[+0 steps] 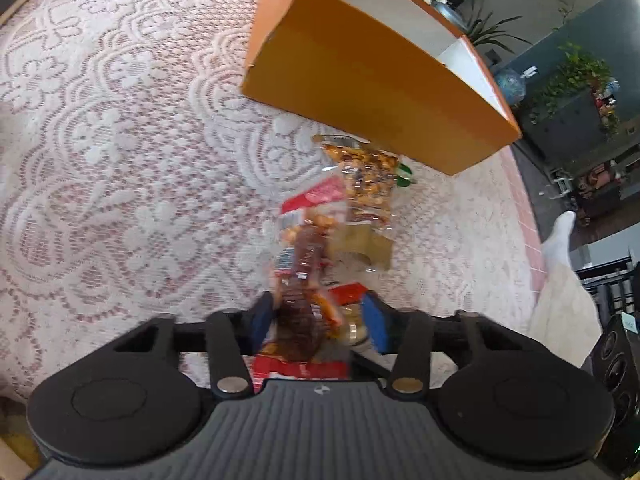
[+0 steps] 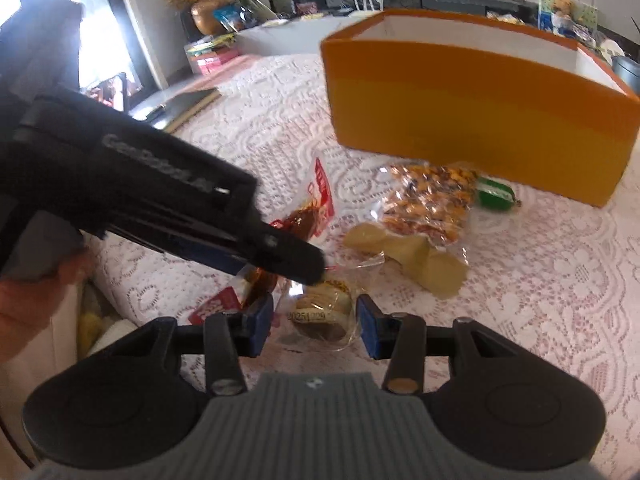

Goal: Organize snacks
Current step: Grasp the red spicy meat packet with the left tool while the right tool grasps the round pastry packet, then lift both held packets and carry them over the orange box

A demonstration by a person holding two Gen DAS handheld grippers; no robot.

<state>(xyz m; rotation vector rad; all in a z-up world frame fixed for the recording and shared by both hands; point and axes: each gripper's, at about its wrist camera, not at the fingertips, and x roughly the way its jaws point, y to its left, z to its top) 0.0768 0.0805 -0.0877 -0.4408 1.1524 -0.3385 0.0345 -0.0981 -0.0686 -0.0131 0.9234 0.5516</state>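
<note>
An orange box, open at the top and white inside, stands on the lace tablecloth. Snack packets lie in front of it: a clear bag of orange-brown nuts, a red-and-clear packet with a dark brown snack, a tan packet, a green sweet and a round pastry in clear wrap. My left gripper is open around the red packet. My right gripper is open, straddling the round pastry.
The lace-covered table stretches left of the box. A dark flat object lies at the table's far-left edge. A person's white-socked leg is beyond the table's right edge. Shelves and plants stand behind.
</note>
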